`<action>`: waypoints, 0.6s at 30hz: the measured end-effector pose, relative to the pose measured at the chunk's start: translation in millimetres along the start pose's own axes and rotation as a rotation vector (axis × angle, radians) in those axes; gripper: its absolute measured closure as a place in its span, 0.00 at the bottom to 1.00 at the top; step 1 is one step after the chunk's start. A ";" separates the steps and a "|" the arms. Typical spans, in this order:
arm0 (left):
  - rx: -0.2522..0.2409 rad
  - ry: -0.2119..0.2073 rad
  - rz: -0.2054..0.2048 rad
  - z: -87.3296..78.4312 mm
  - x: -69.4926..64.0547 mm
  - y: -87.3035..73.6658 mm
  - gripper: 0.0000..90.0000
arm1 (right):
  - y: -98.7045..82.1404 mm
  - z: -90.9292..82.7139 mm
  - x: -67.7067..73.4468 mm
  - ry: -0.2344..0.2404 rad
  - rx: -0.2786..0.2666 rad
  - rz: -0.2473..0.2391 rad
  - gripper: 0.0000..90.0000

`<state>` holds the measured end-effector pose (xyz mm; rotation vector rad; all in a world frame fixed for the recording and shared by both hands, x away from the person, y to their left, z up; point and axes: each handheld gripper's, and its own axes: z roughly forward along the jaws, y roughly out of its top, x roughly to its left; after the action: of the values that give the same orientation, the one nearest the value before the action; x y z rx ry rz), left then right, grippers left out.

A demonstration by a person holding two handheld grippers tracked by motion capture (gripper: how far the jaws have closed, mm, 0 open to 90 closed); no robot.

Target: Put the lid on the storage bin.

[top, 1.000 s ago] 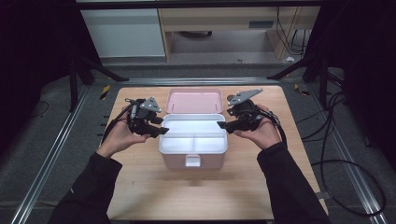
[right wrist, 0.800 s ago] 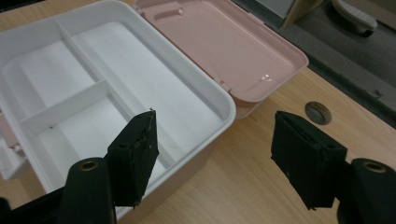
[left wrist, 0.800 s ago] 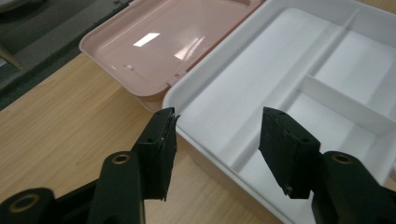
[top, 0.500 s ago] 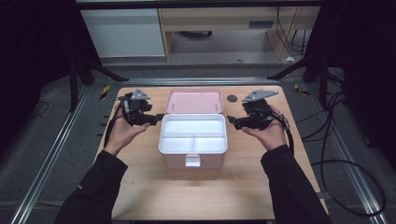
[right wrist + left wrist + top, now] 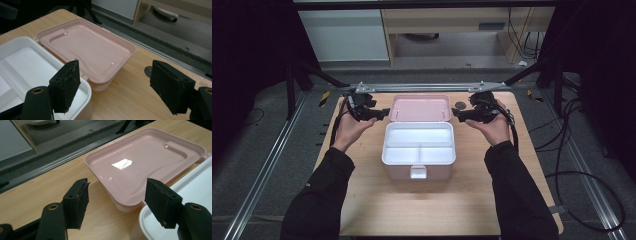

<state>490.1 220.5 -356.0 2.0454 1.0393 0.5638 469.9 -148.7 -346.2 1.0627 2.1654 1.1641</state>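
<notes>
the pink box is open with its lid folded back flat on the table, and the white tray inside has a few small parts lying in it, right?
Not quite: the white tray holds nothing; the high view shows its compartments bare. The rest stands: the pink box is open with its lid folded back flat on the table.

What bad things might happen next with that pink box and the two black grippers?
1. The left gripper and right gripper flank the open pink lid, jaws wide and holding nothing. If only one pushes, the lid may twist.
2. The white tray sits loose on the box; a knock from either gripper might tip it.
3. The lid lies flat, close to the table's far edge, so a shove might slide the box that way.
</notes>
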 end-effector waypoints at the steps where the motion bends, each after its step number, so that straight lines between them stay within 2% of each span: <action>1: 0.003 0.001 -0.001 1.6 0.8 2.6 0.39 | 2.0 1.8 -1.5 -0.001 -0.006 0.004 0.28; 4: 0.000 0.010 0.003 7.0 2.9 9.0 0.39 | 6.0 7.5 -6.1 -0.017 -0.010 0.018 0.28; 6: -0.028 0.001 -0.022 10.9 4.5 11.3 0.39 | 6.6 12.5 -10.1 -0.018 -0.020 0.034 0.28; 8: -0.036 -0.010 -0.042 16.1 6.7 11.5 0.39 | 6.3 19.7 -14.9 -0.023 -0.013 0.046 0.28; 11: -0.016 -0.003 -0.031 26.1 11.0 11.7 0.40 | 4.6 33.6 -22.1 -0.038 0.003 0.053 0.29; 18: 0.000 -0.002 -0.054 48.3 19.2 11.9 0.40 | -0.7 60.6 -29.4 -0.035 0.027 0.080 0.30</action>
<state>538.8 211.0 -375.4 2.0113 1.0900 0.5343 528.8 -142.9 -378.3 1.1821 2.1347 1.1458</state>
